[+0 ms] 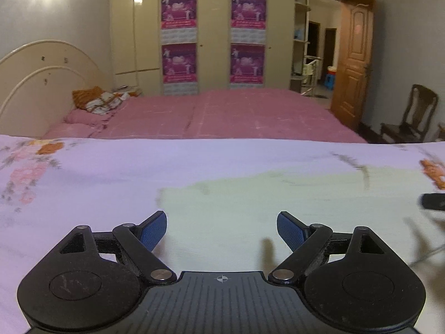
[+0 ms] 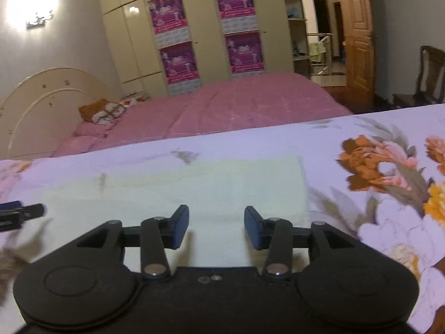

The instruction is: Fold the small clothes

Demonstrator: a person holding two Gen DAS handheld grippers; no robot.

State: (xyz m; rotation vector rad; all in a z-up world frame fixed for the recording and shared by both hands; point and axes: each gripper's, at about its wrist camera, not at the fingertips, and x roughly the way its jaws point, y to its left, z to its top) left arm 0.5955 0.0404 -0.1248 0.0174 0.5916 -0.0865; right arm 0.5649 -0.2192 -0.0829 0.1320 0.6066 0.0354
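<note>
Bedroom. Cream wardrobe wall [image 1: 211, 36] at back with four magenta posters [image 1: 178, 9] on its doors. Big bed with pink checked cover [image 1: 222, 117] in mid-ground, curved cream headboard [image 1: 41, 78] on the left, orange and white pillows [image 1: 100, 100] by it. Brown wooden door [image 1: 353, 64] stands open on the right, dark wooden chair [image 1: 414, 117] beside it.

Foreground: work surface covered by a lilac floral sheet [image 1: 97, 172] with orange and pink flower prints [image 2: 372, 161].

Task item: pale green-yellow cloth [image 2: 208, 183], lying flat on the floral sheet, roughly rectangular, straight right edge clear in the right wrist view. Looks folded but layers not readable, blurred.

Left gripper [image 1: 221, 231]: jaws spread wide, blue pads [image 1: 153, 231] well apart, nothing between them, hovering over the near left part of the cloth. Its tip also shows at the left edge of the right wrist view.

Right gripper [image 2: 216, 228]: jaws partly apart, narrower gap than the left, nothing pinched, cloth visible below the gap. Contact with cloth: cannot tell.
</note>
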